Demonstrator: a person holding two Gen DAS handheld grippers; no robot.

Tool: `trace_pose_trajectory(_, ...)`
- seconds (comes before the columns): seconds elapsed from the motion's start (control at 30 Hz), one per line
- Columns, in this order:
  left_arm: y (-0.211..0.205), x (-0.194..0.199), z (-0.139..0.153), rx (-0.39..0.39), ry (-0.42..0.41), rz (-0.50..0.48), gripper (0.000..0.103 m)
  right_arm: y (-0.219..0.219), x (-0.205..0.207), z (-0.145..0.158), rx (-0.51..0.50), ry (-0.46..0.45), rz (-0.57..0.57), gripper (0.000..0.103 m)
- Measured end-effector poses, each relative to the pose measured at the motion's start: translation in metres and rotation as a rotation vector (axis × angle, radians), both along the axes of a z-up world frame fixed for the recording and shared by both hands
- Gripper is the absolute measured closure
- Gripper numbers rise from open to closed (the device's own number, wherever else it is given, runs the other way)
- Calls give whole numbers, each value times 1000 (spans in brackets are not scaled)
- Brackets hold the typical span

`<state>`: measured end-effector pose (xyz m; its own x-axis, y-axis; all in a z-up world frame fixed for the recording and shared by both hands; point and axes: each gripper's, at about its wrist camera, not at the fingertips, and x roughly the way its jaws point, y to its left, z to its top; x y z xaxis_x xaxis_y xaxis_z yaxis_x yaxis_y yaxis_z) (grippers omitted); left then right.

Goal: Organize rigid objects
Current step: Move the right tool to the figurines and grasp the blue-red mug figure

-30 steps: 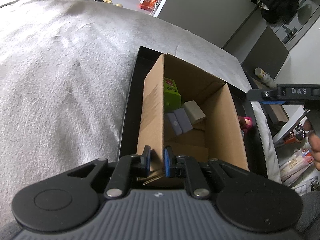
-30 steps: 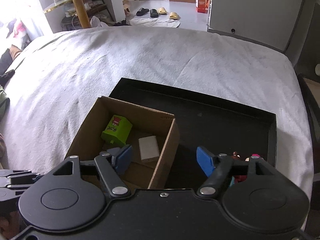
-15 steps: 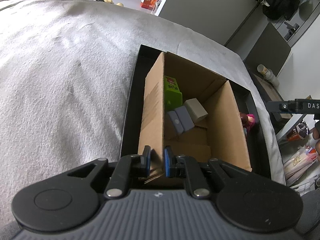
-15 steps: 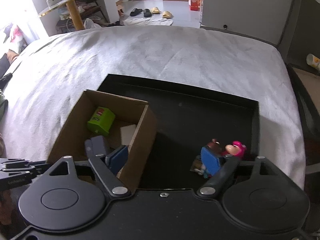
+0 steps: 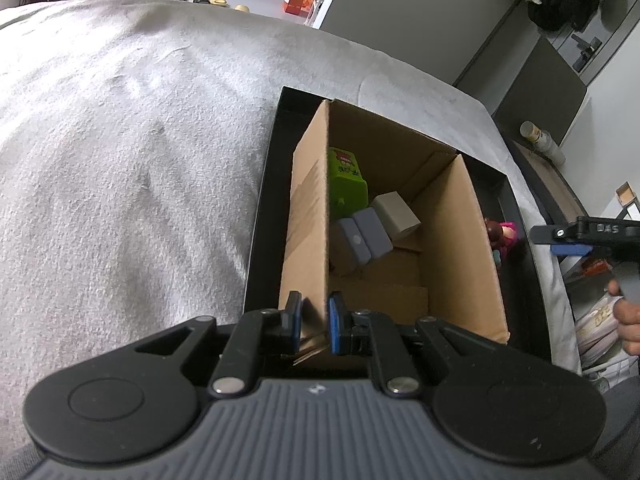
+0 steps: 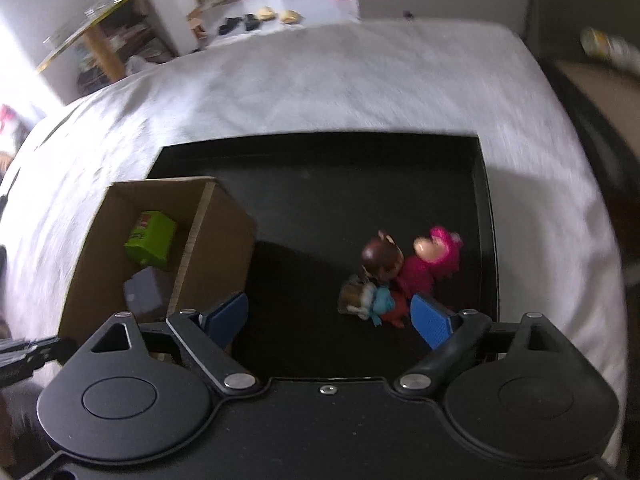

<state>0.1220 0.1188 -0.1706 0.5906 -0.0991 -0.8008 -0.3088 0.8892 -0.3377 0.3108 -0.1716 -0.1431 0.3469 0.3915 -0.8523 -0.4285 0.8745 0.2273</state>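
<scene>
An open cardboard box stands in a black tray on a white bedcover. Inside lie a green toy block, a grey-blue case and a beige block. My left gripper is shut on the box's near left wall. The box also shows in the right wrist view, at the tray's left. My right gripper is open above the tray floor. A cluster of small figures, brown-haired, pink and blue, stands just ahead of its right finger.
The white bedcover spreads left and beyond the tray. A dark cabinet and a shelf with a bottle stand at the right. The right gripper shows at the left wrist view's right edge.
My right gripper has swung right from over the box to over the tray floor, bringing the figures into full view. My left gripper still pinches the box wall.
</scene>
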Motion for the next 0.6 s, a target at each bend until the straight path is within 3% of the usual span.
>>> trace_pose_trajectory(0.33, 1, 2, -1, -3, 3, 14, 90, -9, 25, -37, 16, 134, -131, 14)
trace_pose_trajectory(0.6, 1, 4, -2, 1, 10, 15, 90, 5, 33, -54, -43, 137, -139, 14)
